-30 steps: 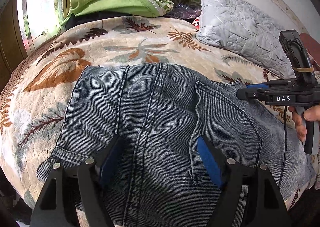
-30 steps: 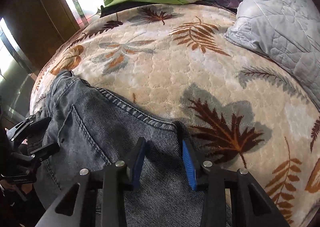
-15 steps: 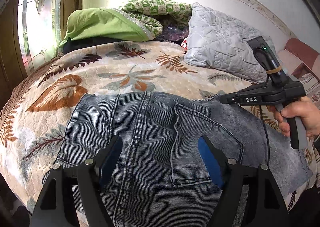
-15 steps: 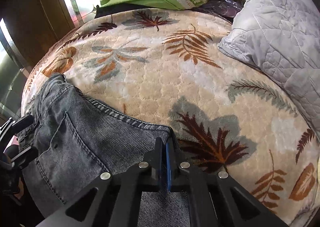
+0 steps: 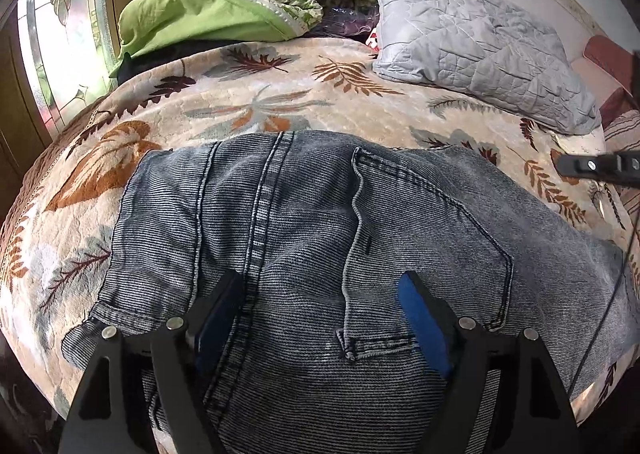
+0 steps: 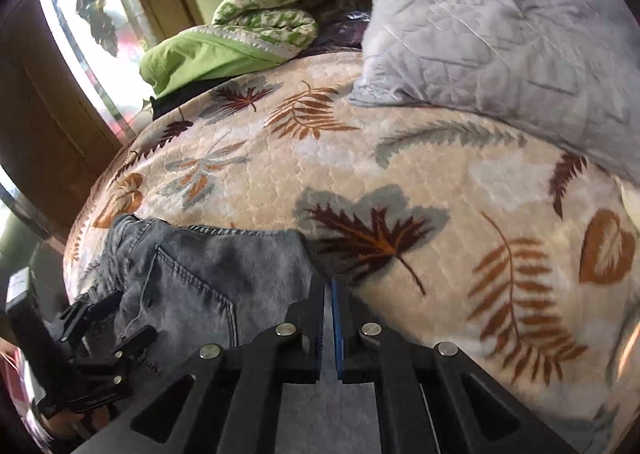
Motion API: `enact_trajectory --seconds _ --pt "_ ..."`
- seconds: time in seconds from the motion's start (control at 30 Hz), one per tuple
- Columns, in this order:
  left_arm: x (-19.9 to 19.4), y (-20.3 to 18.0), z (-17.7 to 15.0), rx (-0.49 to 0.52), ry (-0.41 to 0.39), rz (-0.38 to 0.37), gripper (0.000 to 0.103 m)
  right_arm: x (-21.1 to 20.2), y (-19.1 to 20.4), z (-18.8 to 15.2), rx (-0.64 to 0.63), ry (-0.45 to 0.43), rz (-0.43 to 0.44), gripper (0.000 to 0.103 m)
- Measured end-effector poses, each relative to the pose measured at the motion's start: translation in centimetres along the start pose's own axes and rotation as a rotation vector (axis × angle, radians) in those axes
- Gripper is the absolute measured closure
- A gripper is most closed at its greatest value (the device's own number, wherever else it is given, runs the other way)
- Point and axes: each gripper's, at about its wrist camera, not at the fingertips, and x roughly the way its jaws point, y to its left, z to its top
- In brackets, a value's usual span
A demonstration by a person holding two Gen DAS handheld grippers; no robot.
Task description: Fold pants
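The pants [image 5: 304, 254] are laid on the bed [image 5: 280, 113]. The right gripper [image 6: 328, 294], spread a second ago, is now pressed together on the denim's corner and lifted slightly. The left gripper [image 5: 320, 306] is held spread above the seat. A fold is judged begun.

Your left tool [image 5: 320, 318] points steeply downward with its jaws spread wide, the blue pads [image 5: 420, 318] well apart and pressing on nothing. Your right tool [image 6: 327, 318] also tilts steeply down; its jaws have just closed, and the blue pads now stand almost together with only a thin edge of denim pinched between them. In the right wrist view, your left tool shows at the lower left edge, gripped by your hand [image 6: 64, 420].
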Motion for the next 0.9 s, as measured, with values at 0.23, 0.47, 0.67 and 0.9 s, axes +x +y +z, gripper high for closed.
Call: enact_trajectory --seconds 0.23,0.47,0.67,0.9 --pt "0.0 -0.4 -0.1 0.011 -0.011 0.030 0.022 0.0 -6.9 -8.2 0.264 0.101 -0.065 0.097" --pt "-3.2 -1.2 -0.1 0.009 -0.129 -0.033 0.022 -5.3 -10.4 -10.0 0.405 -0.073 -0.018 0.088" --pt "-4.1 -5.3 -1.0 0.122 -0.088 -0.212 0.022 -13.8 -16.9 -14.2 0.445 -0.163 -0.183 0.020" --pt "-2.5 -10.4 -2.8 0.284 -0.023 -0.269 0.022 -14.5 -26.9 -15.9 0.540 -0.080 -0.213 0.028"
